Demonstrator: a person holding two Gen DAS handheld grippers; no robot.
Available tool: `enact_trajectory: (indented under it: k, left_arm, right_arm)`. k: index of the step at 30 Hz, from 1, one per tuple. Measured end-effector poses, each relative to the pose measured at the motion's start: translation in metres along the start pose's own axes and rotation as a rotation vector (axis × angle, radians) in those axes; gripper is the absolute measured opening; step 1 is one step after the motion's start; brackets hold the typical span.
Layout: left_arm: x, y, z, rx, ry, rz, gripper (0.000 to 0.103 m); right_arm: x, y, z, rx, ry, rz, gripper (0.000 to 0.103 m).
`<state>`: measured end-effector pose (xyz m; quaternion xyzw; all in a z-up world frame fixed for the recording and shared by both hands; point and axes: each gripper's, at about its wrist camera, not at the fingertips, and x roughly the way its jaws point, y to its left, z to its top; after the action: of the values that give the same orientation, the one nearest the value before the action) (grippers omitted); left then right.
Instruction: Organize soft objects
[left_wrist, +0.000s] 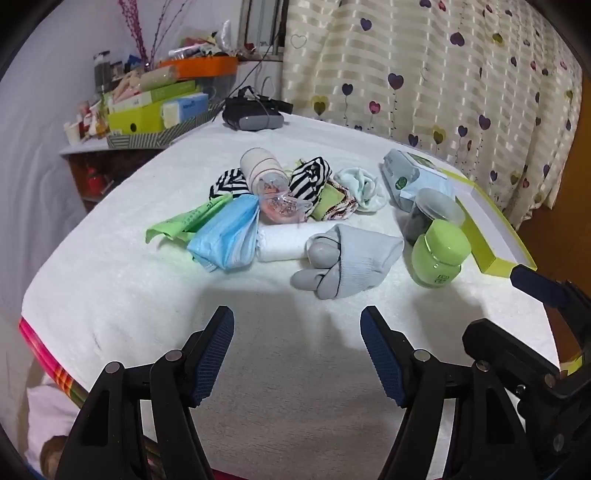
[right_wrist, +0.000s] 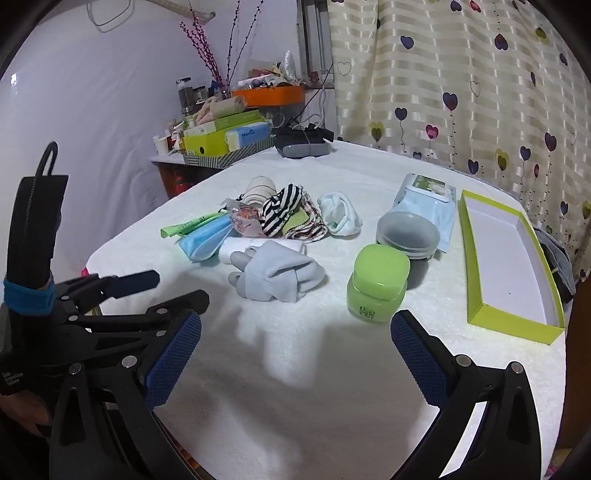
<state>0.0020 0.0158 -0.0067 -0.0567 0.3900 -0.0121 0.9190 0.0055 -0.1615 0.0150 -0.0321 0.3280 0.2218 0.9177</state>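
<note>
A pile of soft things lies mid-table on a white towel (left_wrist: 110, 280): a grey toe sock (left_wrist: 347, 258) (right_wrist: 277, 277), blue face masks (left_wrist: 229, 240) (right_wrist: 203, 240), a green cloth (left_wrist: 184, 223), a folded white cloth (left_wrist: 280, 242), striped black-and-white fabric (left_wrist: 310, 177) (right_wrist: 280, 212), and a pale green sock (left_wrist: 364, 188) (right_wrist: 340, 212). My left gripper (left_wrist: 297, 354) is open and empty, short of the grey sock. My right gripper (right_wrist: 295, 354) is open and empty, short of the green jar (right_wrist: 376, 284). The left gripper also shows at the left of the right wrist view (right_wrist: 147, 291).
An open lime-edged box (right_wrist: 509, 258) (left_wrist: 487, 229) lies at the right. A green jar (left_wrist: 439, 254), a dark lidded tub (right_wrist: 408, 232) and a wipes pack (right_wrist: 424, 199) stand beside it. A headset (left_wrist: 253, 112) sits at the far edge. A cluttered side shelf (left_wrist: 155, 110) stands far left.
</note>
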Motion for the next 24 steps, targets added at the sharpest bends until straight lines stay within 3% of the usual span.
enact_trajectory:
  k: [24]
  left_arm:
    - [-0.0024, -0.0007, 0.0087, -0.026, -0.020, -0.021, 0.068]
  right_arm:
    - [0.0040, -0.0048, 0.0081, 0.019, -0.011, 0.060, 0.103]
